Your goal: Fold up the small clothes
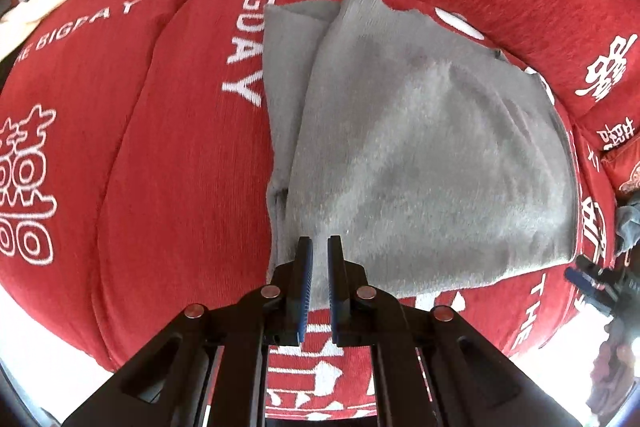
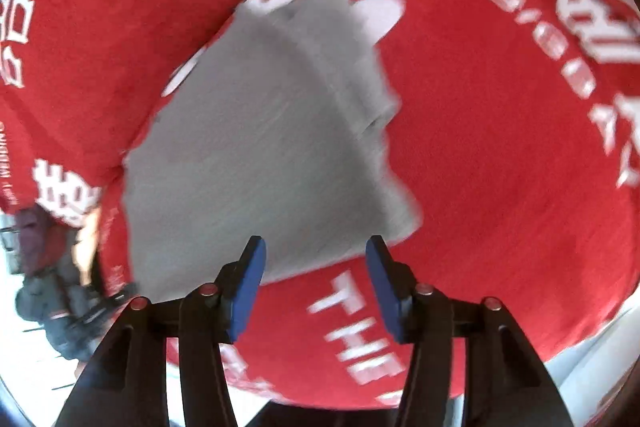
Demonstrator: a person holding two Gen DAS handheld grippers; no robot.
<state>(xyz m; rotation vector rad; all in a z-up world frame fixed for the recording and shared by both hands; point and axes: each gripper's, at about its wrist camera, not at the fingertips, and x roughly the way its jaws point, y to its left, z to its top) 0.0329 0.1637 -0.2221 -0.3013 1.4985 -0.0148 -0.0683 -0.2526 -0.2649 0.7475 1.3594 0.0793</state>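
Garment (image 1: 420, 147): grey knit, partly folded, lying on the red sofa cover (image 1: 168, 147) with white lettering; second layer showing along the far-left edge in the left wrist view.
Garment position: centred on the seat cushion; near hem close to the cushion's front edge.
Left gripper (image 1: 319, 267): blue pads nearly together, narrow gap visible between them; poised at the near-left corner of the garment. Cloth between the pads: cannot tell, so grip unconfirmed.
Right gripper (image 2: 316, 267): jaws spread wide, holding nothing; hovering over the near edge of the garment (image 2: 256, 147), pads above cloth and red cover.
Image quality, right wrist view: heavy motion blur; exact contact with cloth not readable.
Risk 1: pinching the sofa cover together with the hem. Cause: soft, loose cover directly beneath a thin edge.
Risk 2: catching only the top layer at the left corner. Cause: stacked layers offset at that edge; likely result, fold opening up on lift.
Risk 3: skewed fold. Cause: one side possibly gripped, the other free; uneven lift likely to drag the garment across the cushion.
Risk 4: garment sliding off the front of the cushion. Cause: near hem close to the rounded front edge.
Risk 5: missed grasp on the right. Cause: fast motion, suggested by the blur.
Precaution: confirm cloth between both pad pairs ahead of any lift.
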